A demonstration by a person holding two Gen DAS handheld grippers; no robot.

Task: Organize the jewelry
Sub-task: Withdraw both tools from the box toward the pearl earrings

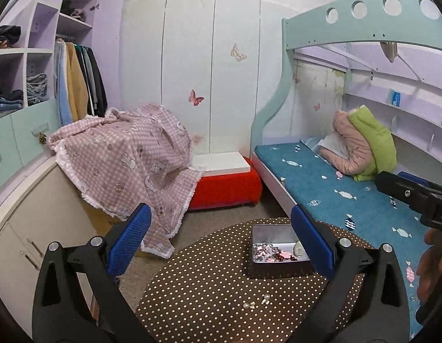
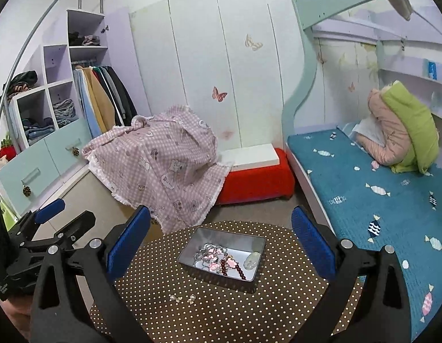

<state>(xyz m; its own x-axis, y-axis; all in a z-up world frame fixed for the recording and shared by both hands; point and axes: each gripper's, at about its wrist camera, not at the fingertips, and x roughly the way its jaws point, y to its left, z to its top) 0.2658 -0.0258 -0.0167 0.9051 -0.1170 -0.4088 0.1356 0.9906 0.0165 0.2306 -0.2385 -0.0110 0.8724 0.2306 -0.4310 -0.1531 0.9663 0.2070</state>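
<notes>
A metal tin (image 2: 258, 241) stands on a round brown polka-dot table (image 2: 221, 314); it also shows in the left wrist view (image 1: 266, 228). Inside lie pink and silver bracelets (image 2: 212, 254), a dark red bead string (image 2: 236, 270) and a pale green pendant (image 2: 251, 260). Small pearl earrings (image 2: 182, 298) lie loose on the cloth in front of the tin, also seen in the left wrist view (image 1: 256, 303). My left gripper (image 1: 221, 240) is open and empty above the table, left of the tin. My right gripper (image 2: 221, 240) is open and empty, hovering over the tin.
A bunk bed with a teal mattress (image 2: 378, 200) is at the right. A pink checked cloth (image 2: 163, 165) covers a box behind the table, beside a red stool (image 2: 258, 180). A wardrobe with shelves (image 2: 49, 120) stands at the left.
</notes>
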